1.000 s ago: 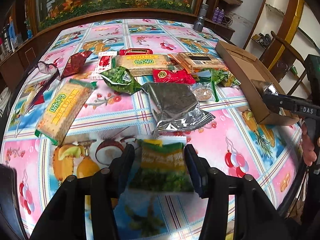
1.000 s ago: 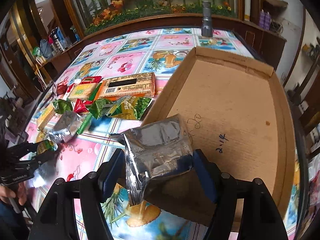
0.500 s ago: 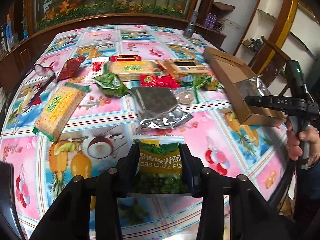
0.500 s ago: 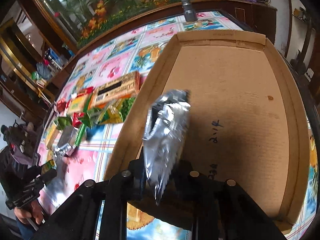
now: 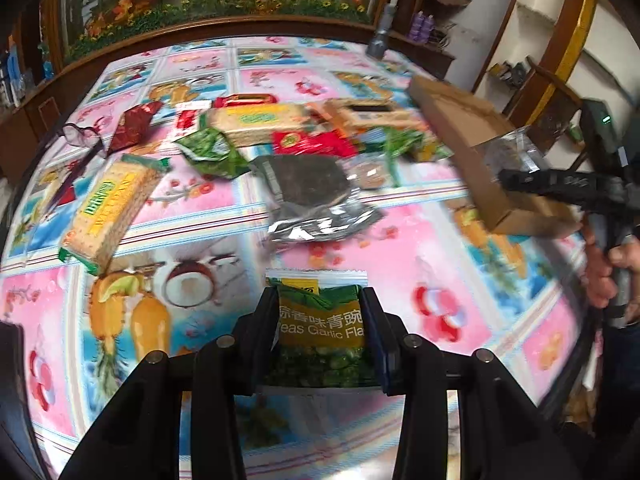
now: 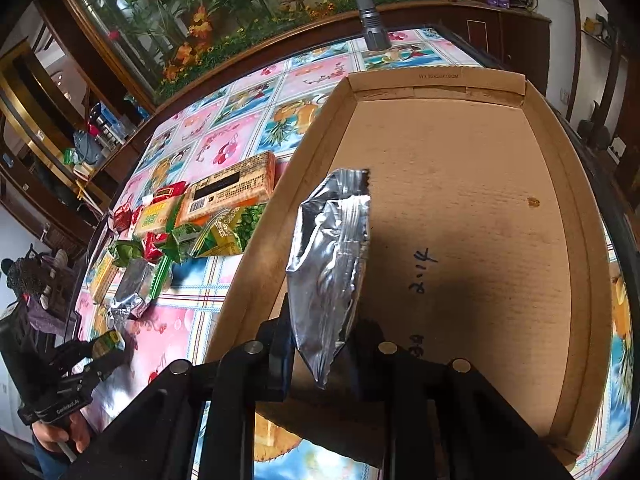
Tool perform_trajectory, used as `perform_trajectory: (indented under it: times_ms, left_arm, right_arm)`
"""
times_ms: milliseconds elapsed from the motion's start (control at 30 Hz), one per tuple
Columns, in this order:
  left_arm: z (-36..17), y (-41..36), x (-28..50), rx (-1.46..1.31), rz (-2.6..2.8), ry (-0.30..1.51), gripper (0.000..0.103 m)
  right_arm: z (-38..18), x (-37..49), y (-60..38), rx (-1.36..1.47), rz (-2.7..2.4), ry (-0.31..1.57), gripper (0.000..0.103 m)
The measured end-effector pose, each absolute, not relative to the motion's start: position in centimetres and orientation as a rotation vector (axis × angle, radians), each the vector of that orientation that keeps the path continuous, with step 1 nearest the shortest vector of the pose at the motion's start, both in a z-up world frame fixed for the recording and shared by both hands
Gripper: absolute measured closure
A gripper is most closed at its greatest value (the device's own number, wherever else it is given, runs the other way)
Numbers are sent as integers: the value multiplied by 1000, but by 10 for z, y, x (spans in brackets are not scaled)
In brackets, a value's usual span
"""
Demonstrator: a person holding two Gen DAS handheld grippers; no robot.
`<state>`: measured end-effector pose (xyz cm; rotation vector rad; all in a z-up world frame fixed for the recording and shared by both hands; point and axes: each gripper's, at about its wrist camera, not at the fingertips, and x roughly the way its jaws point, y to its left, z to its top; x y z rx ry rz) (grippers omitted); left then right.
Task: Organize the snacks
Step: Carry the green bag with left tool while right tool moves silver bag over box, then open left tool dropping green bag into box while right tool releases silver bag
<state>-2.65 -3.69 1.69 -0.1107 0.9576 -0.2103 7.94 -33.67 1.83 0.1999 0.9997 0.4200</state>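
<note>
Left gripper fingers clamp pea packet, long axis forward; right gripper fingers pinch foil pouch edge-on (upright) over cardboard box.

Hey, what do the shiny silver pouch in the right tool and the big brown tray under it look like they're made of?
The crinkled silver snack pouch looks like metallised foil or plastic film: a mirror-bright surface, sharp creases and a serrated top edge. Foil versus foil-coated plastic is open. The shallow brown tray box looks like matte corrugated cardboard: faint ribbing lines, folded walls and pen marks on its floor.
</note>
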Motion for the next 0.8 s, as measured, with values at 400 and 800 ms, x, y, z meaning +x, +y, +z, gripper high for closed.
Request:
perform_trajectory:
  times_ms: [400,800]
  left_arm:
    - [92,-97,16,-130,-381,852,63]
    - [106,-213,143,-146,-473,853,63]
  right_arm:
    - [61,106,-363,358,429,910,82]
    - [47,196,-414,618,337,886,82]
